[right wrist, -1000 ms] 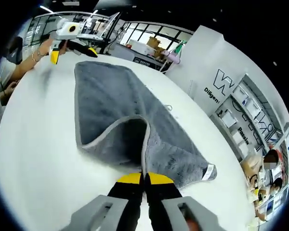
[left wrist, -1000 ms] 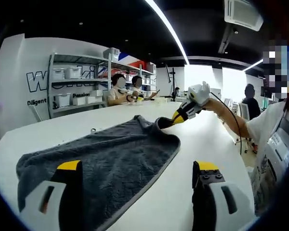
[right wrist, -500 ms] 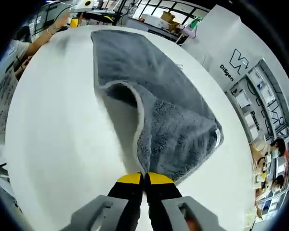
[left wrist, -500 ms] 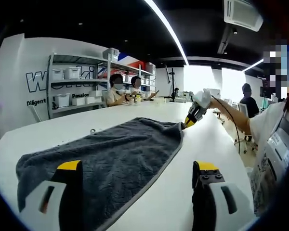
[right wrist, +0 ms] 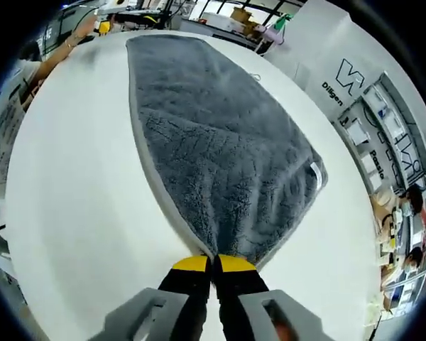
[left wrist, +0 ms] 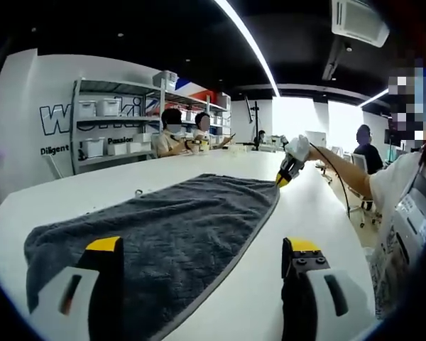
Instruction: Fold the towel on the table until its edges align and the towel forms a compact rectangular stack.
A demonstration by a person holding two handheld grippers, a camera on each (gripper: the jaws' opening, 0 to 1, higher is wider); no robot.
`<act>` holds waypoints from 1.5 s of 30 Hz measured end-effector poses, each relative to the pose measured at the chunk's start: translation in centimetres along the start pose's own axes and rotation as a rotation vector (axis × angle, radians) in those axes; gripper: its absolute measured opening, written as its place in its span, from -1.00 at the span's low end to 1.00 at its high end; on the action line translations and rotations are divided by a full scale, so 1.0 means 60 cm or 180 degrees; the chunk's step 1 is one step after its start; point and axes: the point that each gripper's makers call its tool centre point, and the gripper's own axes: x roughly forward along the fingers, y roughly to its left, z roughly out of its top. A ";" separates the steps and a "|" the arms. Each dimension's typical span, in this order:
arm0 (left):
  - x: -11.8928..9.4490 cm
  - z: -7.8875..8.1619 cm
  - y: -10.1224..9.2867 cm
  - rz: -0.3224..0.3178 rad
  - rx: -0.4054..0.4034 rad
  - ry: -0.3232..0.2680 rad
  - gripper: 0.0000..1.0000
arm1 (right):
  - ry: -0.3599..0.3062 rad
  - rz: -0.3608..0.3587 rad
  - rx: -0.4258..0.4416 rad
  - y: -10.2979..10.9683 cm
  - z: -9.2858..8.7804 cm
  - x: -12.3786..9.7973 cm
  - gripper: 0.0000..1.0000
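My right claw (right wrist: 213, 264), closed on the towel (right wrist: 220, 149) corner, has pulled it flat on the worktop (right wrist: 71, 192); the left claw (left wrist: 199, 249) stays wide open, empty; folding can start.

Towel (left wrist: 163, 234) near edge hidden behind left tongs (left wrist: 202, 256); its corner hidden inside right tongs (right wrist: 213, 264).

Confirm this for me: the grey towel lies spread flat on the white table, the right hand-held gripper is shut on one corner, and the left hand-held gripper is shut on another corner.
Wrong about the left hand-held gripper: the left gripper view shows its jaws wide apart, holding nothing. The rest stands: the grey towel lies spread on the white table, and the right hand-held gripper is shut on one corner.
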 end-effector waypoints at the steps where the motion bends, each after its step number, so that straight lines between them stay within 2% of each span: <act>1: -0.001 0.001 0.000 0.0000 0.0004 -0.0005 0.94 | 0.0003 -0.0048 0.0038 -0.004 0.000 -0.003 -0.86; 5: -0.005 0.007 0.001 0.0011 -0.0003 -0.0042 0.94 | -0.0071 -0.0258 0.0179 -0.020 0.008 -0.023 -0.53; 8: -0.006 0.009 0.004 0.0029 -0.0005 -0.0057 0.94 | -0.0223 -0.0381 0.0233 -0.026 0.022 -0.045 -0.47; 14: -0.009 0.009 0.005 0.0044 -0.0016 -0.0051 0.94 | -0.0645 -0.0586 0.0500 -0.025 0.075 -0.086 -0.13; 15: -0.009 0.009 0.005 0.0049 -0.0017 -0.0053 0.93 | -0.0669 -0.0600 0.0527 -0.021 0.083 -0.089 -0.05; 17: -0.009 0.008 0.007 0.0051 -0.0026 -0.0048 0.93 | -0.0739 -0.0633 0.0607 -0.015 0.101 -0.092 0.30; 19: -0.010 0.008 0.010 0.0061 -0.0038 -0.0049 0.93 | -0.0911 -0.0625 0.0623 -0.006 0.129 -0.094 0.49; 21: -0.012 0.008 0.014 0.0080 -0.0050 -0.0053 0.93 | -0.1160 -0.0521 0.0675 0.009 0.162 -0.095 0.53; 24: -0.020 0.009 0.022 0.0125 -0.0077 -0.0084 0.93 | -0.1539 -0.0382 0.0949 0.028 0.210 -0.096 0.68; 26: -0.024 0.009 0.025 0.0144 -0.0085 -0.0099 0.93 | -0.1605 -0.0328 0.0981 0.039 0.224 -0.094 0.84; 28: -0.030 0.008 0.032 0.0194 -0.0105 -0.0114 0.93 | -0.1813 -0.0358 0.1084 0.047 0.251 -0.096 0.99; 31: -0.034 0.003 0.042 0.0249 -0.0130 -0.0107 0.93 | -0.2000 -0.0300 0.1165 0.065 0.280 -0.096 0.99; 34: -0.036 0.001 0.048 0.0282 -0.0155 -0.0104 0.93 | -0.2076 -0.0225 0.1179 0.080 0.299 -0.090 0.99; 39: -0.044 0.002 0.066 0.0367 -0.0176 -0.0130 0.94 | -0.2254 -0.0193 0.1065 0.094 0.341 -0.071 0.99; 41: -0.051 0.007 0.073 0.0400 -0.0215 -0.0195 0.94 | -0.2311 -0.0185 0.1094 0.092 0.347 -0.062 0.99; 43: -0.064 0.014 0.086 0.0463 -0.0297 -0.0295 0.94 | -0.2257 -0.0188 0.1116 0.096 0.345 -0.055 0.99; 44: -0.074 0.016 0.095 0.0515 -0.0312 -0.0325 0.95 | -0.2225 -0.0202 0.0991 0.102 0.342 -0.054 0.99; 45: -0.082 0.019 0.104 0.0582 -0.0316 -0.0368 0.95 | -0.2248 -0.0194 0.0993 0.104 0.342 -0.053 0.99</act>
